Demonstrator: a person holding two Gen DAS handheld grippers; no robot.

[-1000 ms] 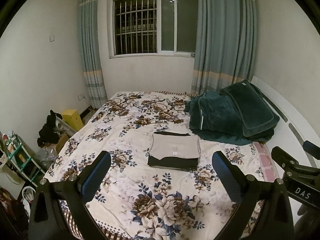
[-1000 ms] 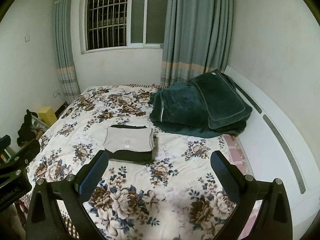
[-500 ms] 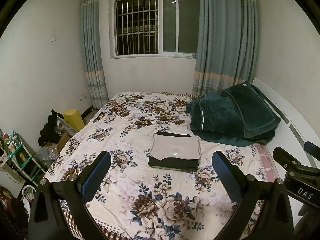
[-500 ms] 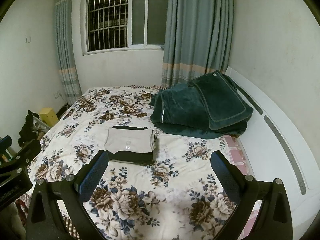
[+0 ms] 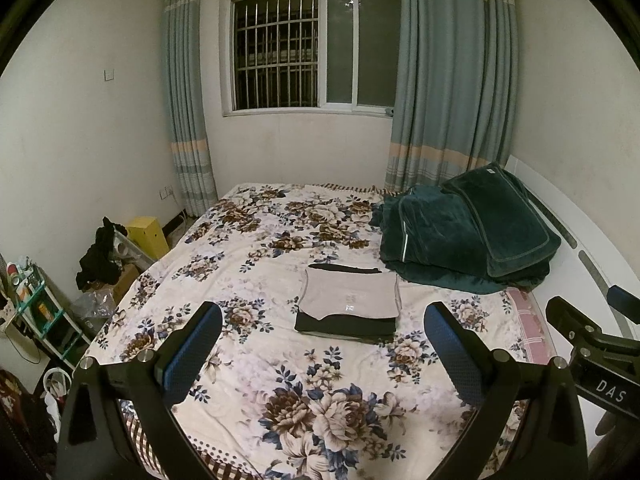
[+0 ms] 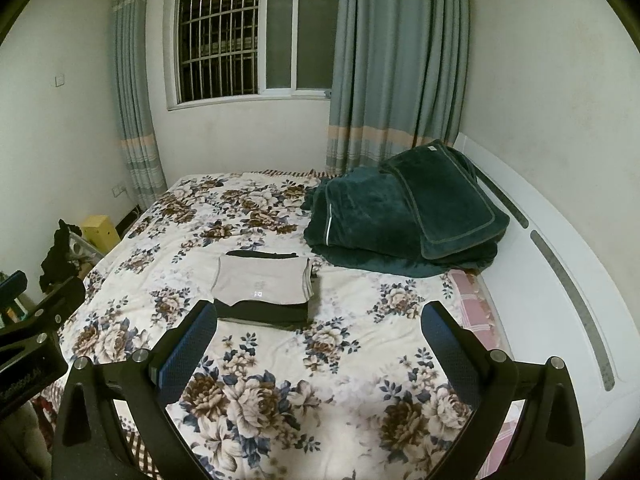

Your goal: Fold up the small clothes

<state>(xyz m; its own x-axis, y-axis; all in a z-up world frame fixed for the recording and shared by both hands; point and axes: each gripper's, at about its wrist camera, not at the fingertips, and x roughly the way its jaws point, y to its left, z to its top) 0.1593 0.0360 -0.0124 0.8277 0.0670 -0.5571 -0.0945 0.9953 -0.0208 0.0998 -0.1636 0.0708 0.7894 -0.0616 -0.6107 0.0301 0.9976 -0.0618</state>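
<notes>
A folded beige garment (image 5: 350,294) lies on top of a folded black garment (image 5: 344,325) in a neat stack in the middle of the floral bedspread (image 5: 280,360). The stack also shows in the right wrist view, beige (image 6: 260,281) over black (image 6: 262,314). My left gripper (image 5: 322,342) is open and empty, held above the near part of the bed, short of the stack. My right gripper (image 6: 318,340) is open and empty, to the right of the left one and also short of the stack.
A folded dark green blanket (image 5: 468,232) lies at the back right of the bed, against the white headboard (image 6: 560,280). A shelf (image 5: 36,312), a yellow box (image 5: 148,236) and dark clothes (image 5: 98,256) stand on the floor to the left. A curtained window (image 5: 312,48) is behind.
Both grippers have tilted up and pulled back slightly, so the bed and stack sit lower in the views. The stack has not moved.
</notes>
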